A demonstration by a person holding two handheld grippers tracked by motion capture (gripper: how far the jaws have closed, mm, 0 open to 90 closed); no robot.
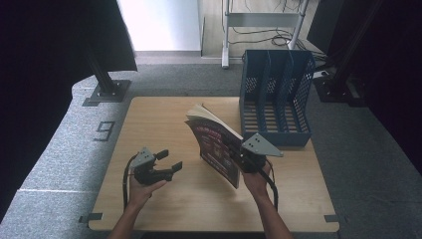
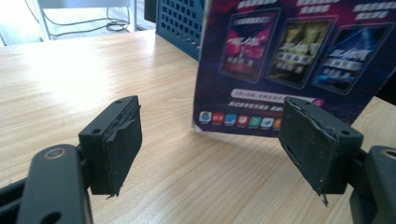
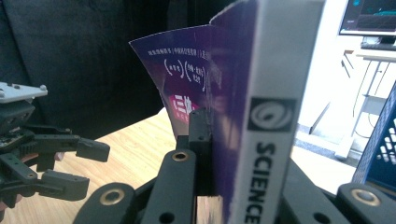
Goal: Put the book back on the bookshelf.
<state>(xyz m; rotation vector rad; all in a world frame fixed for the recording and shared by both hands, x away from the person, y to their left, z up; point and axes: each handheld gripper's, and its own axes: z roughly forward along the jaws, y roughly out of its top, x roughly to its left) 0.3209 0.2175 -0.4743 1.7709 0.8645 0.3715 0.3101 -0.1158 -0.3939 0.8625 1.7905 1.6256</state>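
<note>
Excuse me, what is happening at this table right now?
A person works with a gripper in each hand. The right gripper is shut on a purple book and holds it standing on the wooden table, in front of the blue file rack. The left gripper is open, beside the book, not touching it.

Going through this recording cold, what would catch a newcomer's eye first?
Probably the purple book, held up on edge near the middle of the table by the right gripper, whose jaws clamp it by the spine. Next comes the blue file rack standing at the table's far right corner, just beyond the book. The left gripper hangs open to the book's left, apart from it.
</note>
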